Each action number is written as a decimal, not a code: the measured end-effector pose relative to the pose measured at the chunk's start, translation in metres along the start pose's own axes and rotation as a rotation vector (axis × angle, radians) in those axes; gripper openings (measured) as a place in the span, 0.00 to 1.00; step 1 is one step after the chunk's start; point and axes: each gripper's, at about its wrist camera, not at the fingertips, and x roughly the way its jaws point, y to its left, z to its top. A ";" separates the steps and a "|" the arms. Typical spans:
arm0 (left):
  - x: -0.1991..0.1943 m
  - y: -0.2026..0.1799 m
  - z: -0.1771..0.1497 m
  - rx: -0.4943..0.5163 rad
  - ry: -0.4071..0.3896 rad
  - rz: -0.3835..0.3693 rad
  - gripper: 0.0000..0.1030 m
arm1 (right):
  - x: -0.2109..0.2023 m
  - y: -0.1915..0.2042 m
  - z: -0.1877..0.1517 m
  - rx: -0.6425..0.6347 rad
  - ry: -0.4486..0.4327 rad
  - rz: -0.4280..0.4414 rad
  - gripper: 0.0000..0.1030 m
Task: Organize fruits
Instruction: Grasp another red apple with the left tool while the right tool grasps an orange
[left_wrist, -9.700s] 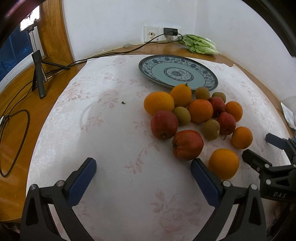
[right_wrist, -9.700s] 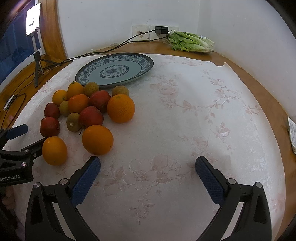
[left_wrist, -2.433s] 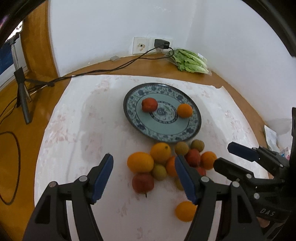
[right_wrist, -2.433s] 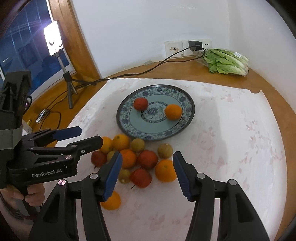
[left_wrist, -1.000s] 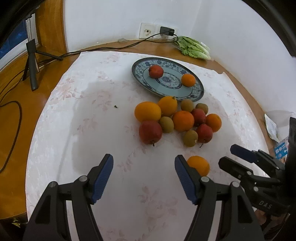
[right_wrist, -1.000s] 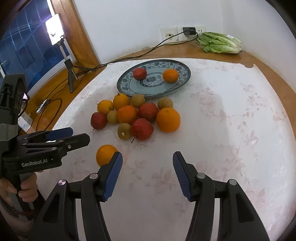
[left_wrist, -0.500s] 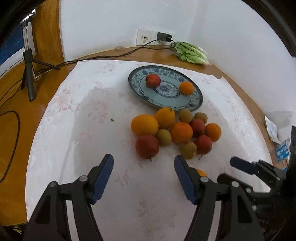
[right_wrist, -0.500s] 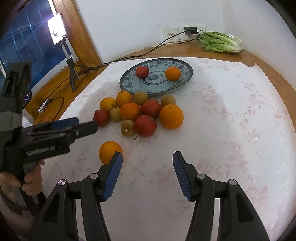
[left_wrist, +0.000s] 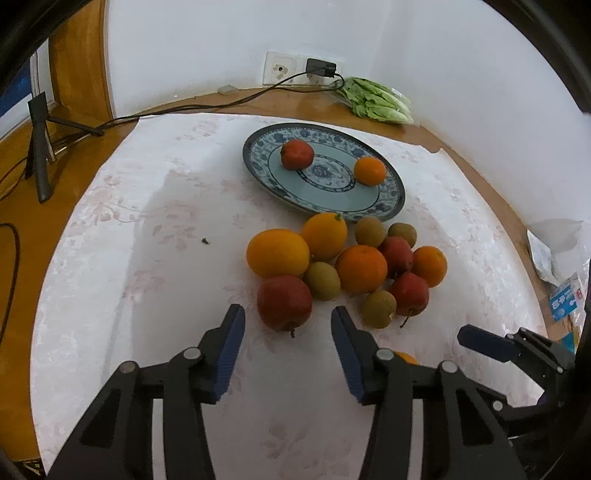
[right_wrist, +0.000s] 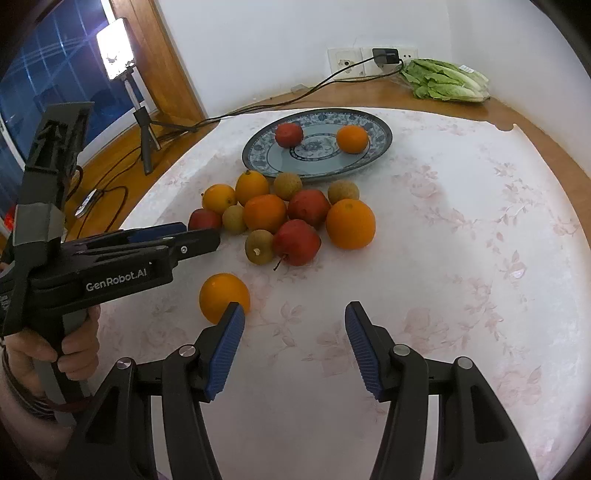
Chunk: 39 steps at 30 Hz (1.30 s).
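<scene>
Fruits wait; we aim our gaping left gripper (left_wrist: 286, 339) at the red apple (left_wrist: 284, 302), right gripper (right_wrist: 293, 341) empty, unclenched.

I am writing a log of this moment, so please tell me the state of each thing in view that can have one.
Left gripper: open, holding nothing.
Right gripper: open, holding nothing.
Plate: holds one red fruit and one orange.
Fruit pile: on the cloth, off the plate.
Lone orange: apart from the pile, near the right gripper.
Charger: plugged into the wall socket.
Lamp: lit.
</scene>
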 end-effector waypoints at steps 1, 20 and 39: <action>0.001 0.000 0.000 -0.002 0.000 -0.002 0.46 | 0.000 0.000 0.000 0.000 0.000 0.000 0.56; 0.005 0.007 0.001 -0.028 -0.007 -0.034 0.31 | 0.003 0.000 -0.001 0.001 0.009 0.004 0.56; -0.027 0.023 -0.007 -0.062 -0.047 -0.029 0.31 | 0.010 0.032 0.002 -0.057 0.005 0.046 0.56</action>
